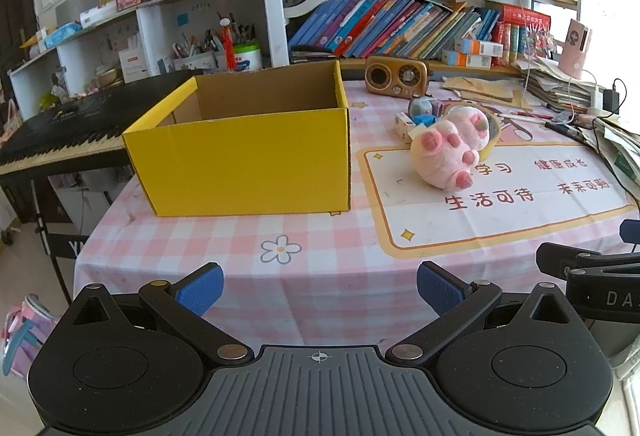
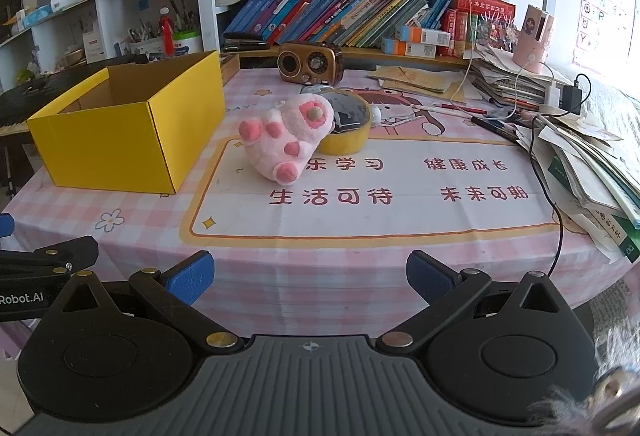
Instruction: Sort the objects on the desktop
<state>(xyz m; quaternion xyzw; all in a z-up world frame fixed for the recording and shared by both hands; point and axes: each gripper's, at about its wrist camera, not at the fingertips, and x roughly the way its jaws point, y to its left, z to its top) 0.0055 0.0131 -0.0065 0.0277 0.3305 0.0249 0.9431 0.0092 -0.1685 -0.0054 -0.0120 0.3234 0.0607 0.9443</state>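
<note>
Plush (image 1: 452, 144) (image 2: 286, 138): pink, fuzzy, paw-shaped with darker pink pads, lying on the printed mat just right of the box, leaning against the tape roll.
Box (image 1: 244, 140) (image 2: 128, 124): yellow corrugated card, straight-sided, open at the top, nothing visible inside; it stands on the left part of the table with its left end at the table's edge.
Tape roll (image 1: 494, 134) (image 2: 348, 128): wide yellowish ring, touching the plush on the side away from the box.
Small things (image 1: 416, 114): a grey round item and a small white-and-blue carton, behind the plush, right of the box.
Radio (image 1: 396, 76) (image 2: 311, 62): brown, rounded, retro style, behind the box's far right corner, under the bookshelf.
Table (image 1: 320, 256) (image 2: 320, 256): pink-and-white check cloth; its curved near edge runs just ahead of both grippers.
Open room: bare cloth and mat all along the front, from the box's near wall to the near edge.
Paper stack (image 1: 616, 144) (image 2: 588, 164): loose books and sheets crowding the edge far right of the box.
Keyboard (image 1: 56, 132): black, with white keys, off the table left of the box.
Left gripper (image 1: 320, 288): blue ribbed pads spread wide, nothing between them, short of the near edge in front of the box.
Right gripper (image 2: 310, 276): blue pads likewise spread and empty, at the near edge, right of the box.
</note>
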